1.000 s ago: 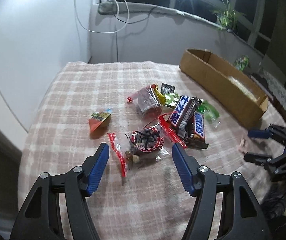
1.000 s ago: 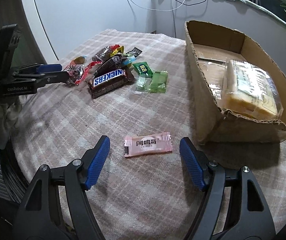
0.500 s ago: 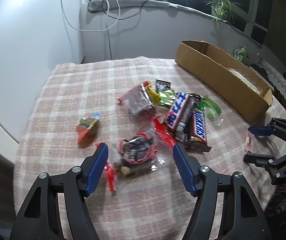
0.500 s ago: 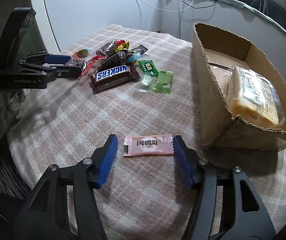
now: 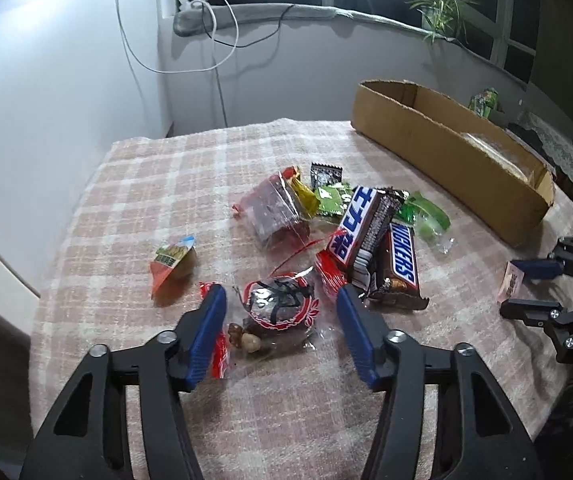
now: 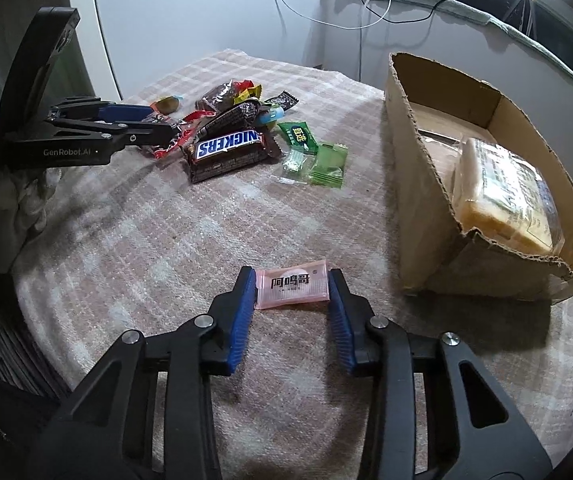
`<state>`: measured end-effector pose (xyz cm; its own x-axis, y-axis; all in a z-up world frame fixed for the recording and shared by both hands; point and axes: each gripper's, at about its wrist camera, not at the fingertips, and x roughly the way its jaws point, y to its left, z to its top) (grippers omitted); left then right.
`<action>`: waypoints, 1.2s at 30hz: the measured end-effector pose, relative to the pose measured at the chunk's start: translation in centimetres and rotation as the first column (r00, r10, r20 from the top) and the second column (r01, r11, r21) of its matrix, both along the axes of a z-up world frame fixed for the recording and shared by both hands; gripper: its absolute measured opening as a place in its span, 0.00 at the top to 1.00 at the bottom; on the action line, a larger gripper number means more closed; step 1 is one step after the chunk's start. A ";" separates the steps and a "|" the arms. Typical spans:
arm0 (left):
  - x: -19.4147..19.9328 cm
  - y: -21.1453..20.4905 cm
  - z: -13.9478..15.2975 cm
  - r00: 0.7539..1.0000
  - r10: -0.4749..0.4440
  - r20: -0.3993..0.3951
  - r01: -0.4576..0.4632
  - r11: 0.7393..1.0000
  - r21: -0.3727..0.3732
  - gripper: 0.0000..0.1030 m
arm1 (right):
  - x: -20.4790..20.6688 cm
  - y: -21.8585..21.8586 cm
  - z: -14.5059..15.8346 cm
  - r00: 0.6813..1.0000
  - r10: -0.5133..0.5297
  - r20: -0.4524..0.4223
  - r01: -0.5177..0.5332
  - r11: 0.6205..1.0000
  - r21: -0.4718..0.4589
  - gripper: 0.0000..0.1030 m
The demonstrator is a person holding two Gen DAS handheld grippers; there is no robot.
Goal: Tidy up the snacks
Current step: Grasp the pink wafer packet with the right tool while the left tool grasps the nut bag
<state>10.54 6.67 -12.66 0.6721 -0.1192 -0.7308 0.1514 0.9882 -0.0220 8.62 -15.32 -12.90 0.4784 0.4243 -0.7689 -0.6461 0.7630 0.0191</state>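
While both jaws are closing, the right gripper [image 6: 291, 286] is pinching the pink sachet [image 6: 292, 289] by its short ends at the table's near edge, just beside the cardboard box [image 6: 418, 184]; pads are touching. Left gripper [image 5: 280, 330] is half open, straddling the clear nut packet [image 5: 276, 320], not yet gripping. Squeeze gently, lift level, clear the box wall.

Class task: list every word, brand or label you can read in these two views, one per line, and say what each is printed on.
"SNICKERS": brown chocolate bar in the pile.
"GenRobot.AI": side of the left gripper.
"阿鸣哥": pink sachet between the right gripper's fingers.
Blue wrapper on the bar atop it: large white characters, not readable.
Green sachet, orange triangular packet: print too small.
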 end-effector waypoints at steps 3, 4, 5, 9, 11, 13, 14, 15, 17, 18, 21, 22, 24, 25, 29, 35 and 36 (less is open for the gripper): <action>-0.2 0.0 0.1 1.000 -0.007 0.009 0.007 1.000 0.000 0.54 | -0.1 0.0 0.0 1.000 -0.004 0.000 0.004 1.000 0.005 0.65; -0.3 -0.1 0.2 1.000 -0.009 0.016 0.009 1.000 0.003 0.57 | 0.0 0.0 0.0 1.000 -0.005 0.000 0.005 1.000 0.006 0.65; -0.4 -0.2 0.3 1.000 -0.012 0.020 0.012 1.000 0.007 0.57 | 0.0 0.0 0.0 1.000 -0.004 0.000 0.004 1.000 0.006 0.65; -0.6 -0.4 0.3 1.000 -0.020 0.024 0.020 1.000 0.017 0.57 | 0.1 0.0 0.0 1.000 -0.003 0.004 0.003 1.000 -0.007 0.65; -0.6 -0.4 0.3 1.000 -0.029 0.008 0.029 1.000 0.008 0.44 | 0.0 0.0 0.1 1.000 -0.004 0.002 0.004 1.000 -0.005 0.64; -0.6 -0.2 0.1 1.000 -0.018 0.002 0.018 1.000 -0.002 0.32 | 0.0 0.0 0.0 1.000 -0.004 0.000 0.004 1.000 -0.002 0.64; -0.5 -0.2 0.0 1.000 -0.008 -0.006 0.009 1.000 0.007 0.30 | 0.0 0.0 0.1 1.000 -0.004 0.000 0.004 1.000 -0.001 0.65; -0.4 -0.3 -0.1 1.000 0.005 -0.011 -0.005 1.000 0.024 0.22 | 0.0 0.0 0.1 1.000 -0.003 0.000 0.003 1.000 -0.003 0.64; 0.0 -0.4 -0.4 0.999 0.030 -0.022 -0.029 0.998 0.057 0.19 | 0.0 0.0 0.1 1.000 -0.003 0.000 0.003 1.000 -0.002 0.64; 0.2 -0.5 -0.6 0.999 0.028 -0.034 -0.026 0.998 0.058 0.19 | 0.0 0.0 0.1 1.000 -0.004 0.000 0.004 1.000 -0.003 0.64; 1.1 -0.9 -1.3 0.997 0.021 -0.070 -0.017 0.998 0.066 0.19 | 0.1 0.0 0.1 1.000 -0.003 -0.001 0.003 1.000 -0.002 0.64; 1.3 -0.8 -1.3 0.997 0.024 -0.070 -0.020 0.998 0.058 0.19 | 0.0 0.0 0.1 1.000 -0.003 0.000 0.003 1.000 -0.003 0.64; 1.5 -0.5 -1.2 0.997 0.022 -0.075 -0.020 0.999 0.030 0.30 | 0.0 0.0 0.1 1.000 -0.003 -0.001 0.003 1.000 -0.004 0.64; 1.5 -0.4 -1.2 0.997 0.022 -0.078 -0.021 1.000 0.018 0.45 | 0.0 0.0 0.1 1.000 -0.004 -0.001 0.004 1.000 -0.003 0.65; 0.9 -0.6 -0.9 0.998 0.018 -0.064 -0.017 1.000 0.022 0.50 | 0.1 0.0 0.1 1.000 -0.003 0.000 0.003 1.000 -0.005 0.66; 0.1 0.0 -0.2 0.998 0.045 -0.040 -0.046 0.998 -0.031 0.56 | 0.0 -0.4 0.2 1.000 -0.010 -0.006 0.010 1.000 0.007 0.71; 0.0 0.1 -0.1 0.998 0.046 -0.038 -0.047 0.998 -0.032 0.57 | -0.1 -0.5 0.2 1.000 -0.010 -0.004 0.010 1.000 0.008 0.72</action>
<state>10.52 6.75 -12.78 0.6502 -0.1124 -0.7514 0.1035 0.9929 -0.0589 8.51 -15.77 -12.65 0.4801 0.4253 -0.7672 -0.6381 0.7695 0.0273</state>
